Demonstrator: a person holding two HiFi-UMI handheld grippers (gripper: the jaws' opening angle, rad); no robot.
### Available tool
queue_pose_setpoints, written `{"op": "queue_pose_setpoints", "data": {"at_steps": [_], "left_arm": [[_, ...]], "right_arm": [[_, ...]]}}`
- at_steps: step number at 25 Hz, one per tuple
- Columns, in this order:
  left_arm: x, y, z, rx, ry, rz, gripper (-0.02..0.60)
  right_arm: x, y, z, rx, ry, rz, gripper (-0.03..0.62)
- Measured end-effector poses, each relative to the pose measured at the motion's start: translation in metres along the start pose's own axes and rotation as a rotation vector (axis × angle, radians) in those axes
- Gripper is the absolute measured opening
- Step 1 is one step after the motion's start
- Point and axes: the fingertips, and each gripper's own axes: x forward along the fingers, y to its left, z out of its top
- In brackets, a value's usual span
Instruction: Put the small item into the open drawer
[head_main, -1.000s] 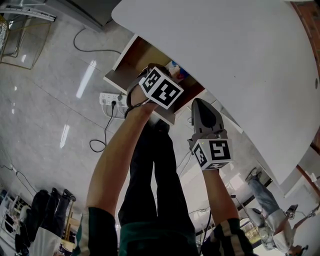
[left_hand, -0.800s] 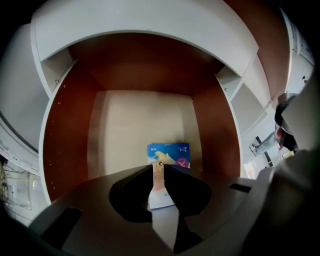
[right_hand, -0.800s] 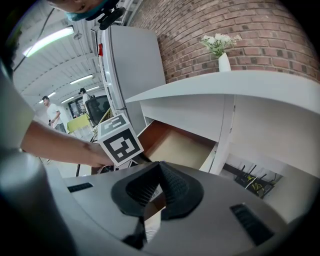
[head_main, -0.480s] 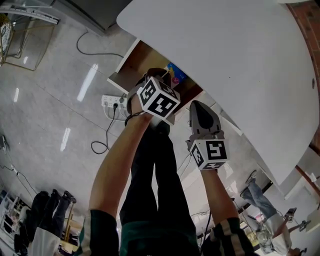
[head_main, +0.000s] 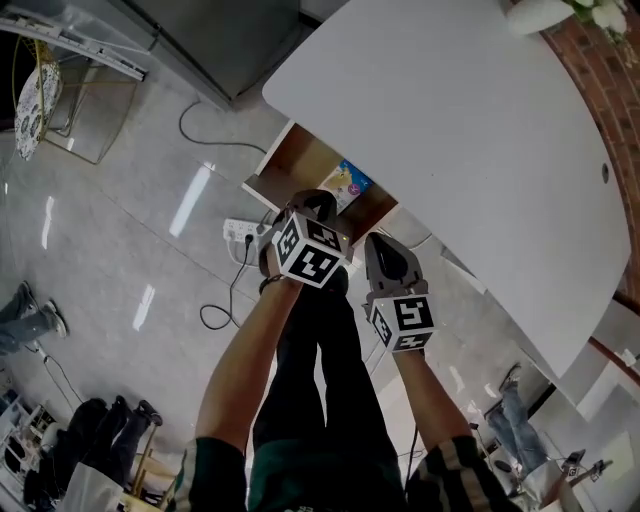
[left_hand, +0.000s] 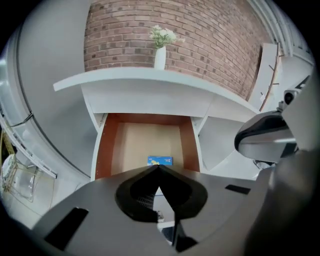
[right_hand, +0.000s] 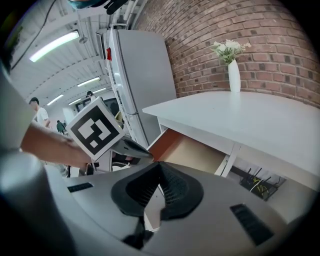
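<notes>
1. Blue small item (left_hand: 160, 160) lies flat on the floor of the open drawer (left_hand: 107, 145), at its near end and a little right of centre. Its long side runs left to right across the drawer.
2. Left gripper (left_hand: 159, 168) hangs over the drawer's near edge and points in. The item sits just past its tips, slightly farther in. Its fingers (left_hand: 142, 189) are pressed together at the tips with nothing between them.
3. Right gripper (right_hand: 159, 166) is held just right of the left one, off the drawer's right near corner and farther from the item. Its fingers (right_hand: 176, 192) are also closed and empty.
4. Judgement: the item is already in place, so what remains is likely drawing back or closing the drawer.
5. White bench (head_main: 450, 120) overhangs the far part of the drawer. A vase (left_hand: 160, 56) of flowers stands on it against the brick wall (left_hand: 210, 40).
6. Power strip (head_main: 240, 231) and its cables lie on the floor (head_main: 120, 220) below, clear of the drawer. Nothing else is in the drawer.
</notes>
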Motion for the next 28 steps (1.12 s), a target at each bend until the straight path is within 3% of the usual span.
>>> {"op": "queue_pose_setpoints", "data": {"at_steps": [10, 20, 28], "left_arm": [[-0.095, -0.005, 0.018, -0.015, -0.074, 0.040, 0.014], [-0.188, -0.024, 0.082, 0.015, -0.201, 0.064, 0.014], [-0.262, -0.026, 0.152, 0.034, -0.369, 0.127, 0.014]], "right_arm": [[-0.043, 0.026, 0.051, 0.012, -0.040, 0.045, 0.023], [-0.104, 0.036, 0.131, -0.028, -0.140, 0.054, 0.024], [-0.150, 0.040, 0.199, -0.053, -0.254, 0.056, 0.023]]}}
